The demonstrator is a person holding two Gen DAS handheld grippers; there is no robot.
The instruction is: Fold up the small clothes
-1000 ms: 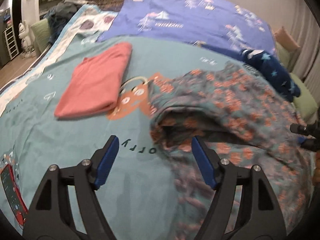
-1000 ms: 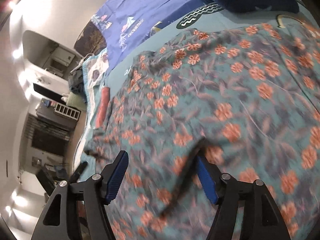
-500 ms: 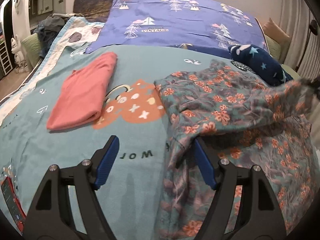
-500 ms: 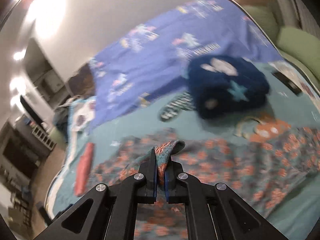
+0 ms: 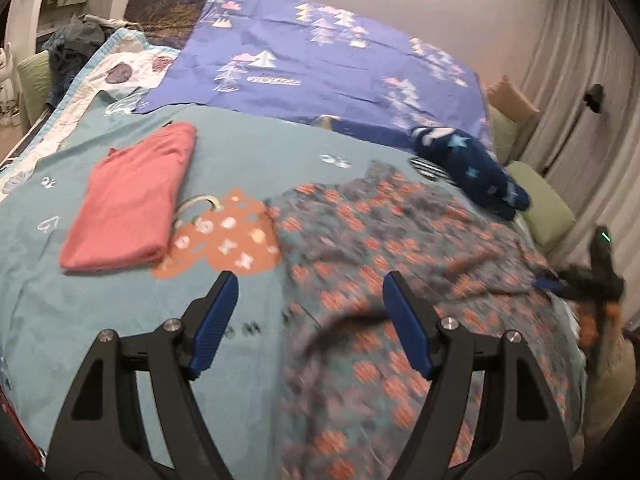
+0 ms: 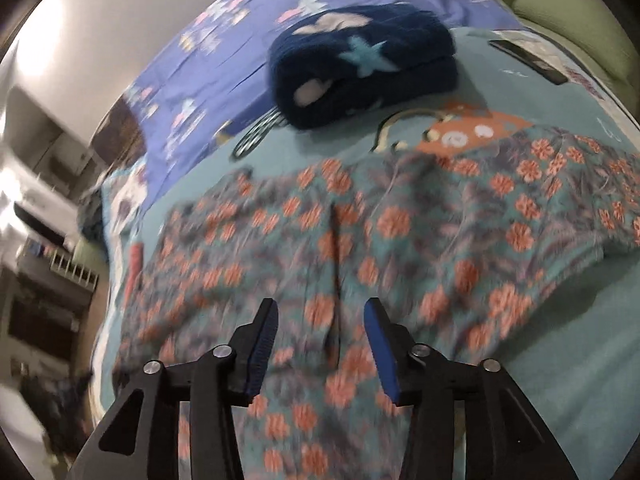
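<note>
1. The floral garment (image 5: 404,248) lies spread on the teal bedspread (image 5: 248,168), to the right of the folded pink garment (image 5: 132,196) and short of the folded navy star blanket (image 5: 468,168), which sits just past its far edge.
2. The left gripper (image 5: 310,320) stands wide apart and holds nothing; its right finger hangs over the floral garment's near left part, where a fold rises, and its left finger is over bare bedspread.
3. The right gripper (image 6: 320,344) is partly parted and empty, hovering low over the same garment (image 6: 360,240), with a crease running away from it between the fingers.
4. Judged from both views, the garment's long axis runs across the bed, from the pink garment's side toward the green cushion (image 5: 548,208).
5. The left gripper is nearer the edge facing the pink garment, the right nearer the opposite end; each would likely pinch its own side to bring the cloth over.
6. Blur hides the exact hem line, so which layer sits on top cannot be told.
</note>
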